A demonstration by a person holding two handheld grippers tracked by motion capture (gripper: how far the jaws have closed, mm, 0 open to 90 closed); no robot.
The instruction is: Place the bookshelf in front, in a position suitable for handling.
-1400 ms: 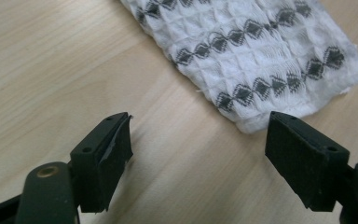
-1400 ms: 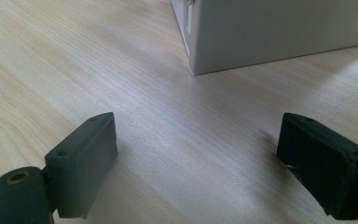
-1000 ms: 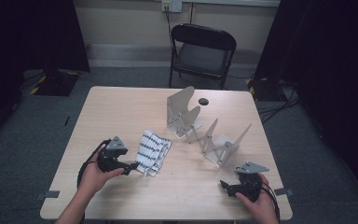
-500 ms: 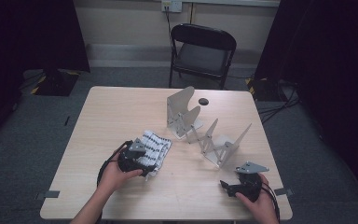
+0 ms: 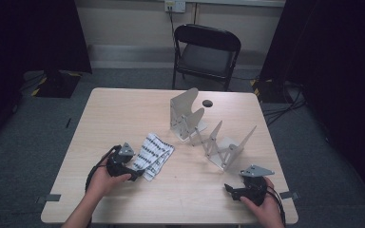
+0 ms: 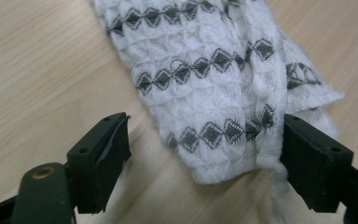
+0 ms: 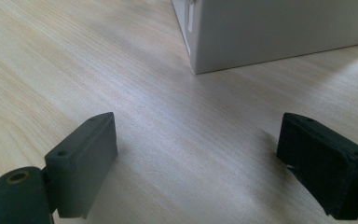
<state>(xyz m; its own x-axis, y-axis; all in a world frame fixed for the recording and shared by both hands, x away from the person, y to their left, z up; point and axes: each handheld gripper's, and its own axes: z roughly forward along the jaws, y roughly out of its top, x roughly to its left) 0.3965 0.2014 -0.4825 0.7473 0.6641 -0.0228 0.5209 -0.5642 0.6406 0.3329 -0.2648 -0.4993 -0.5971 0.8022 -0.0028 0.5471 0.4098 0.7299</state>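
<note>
The folded cloth [image 5: 154, 155] (white, with dark diamond rows) lay on the tabletop [image 5: 123, 114] just left of centre, near the white folding rack [image 5: 209, 133]. The left gripper [image 6: 205, 156] had its jaws spread around the cloth's near end, having just been opening, with one jaw against the fabric's edge and no squeeze visible. The right gripper [image 7: 196, 163] rested near the front right corner, jaws spread over bare wood.

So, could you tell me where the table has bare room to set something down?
The table's far-left stretch beyond the folded cloth is bare, as is the near strip between the grippers. The white rack crowds the right-centre.
</note>
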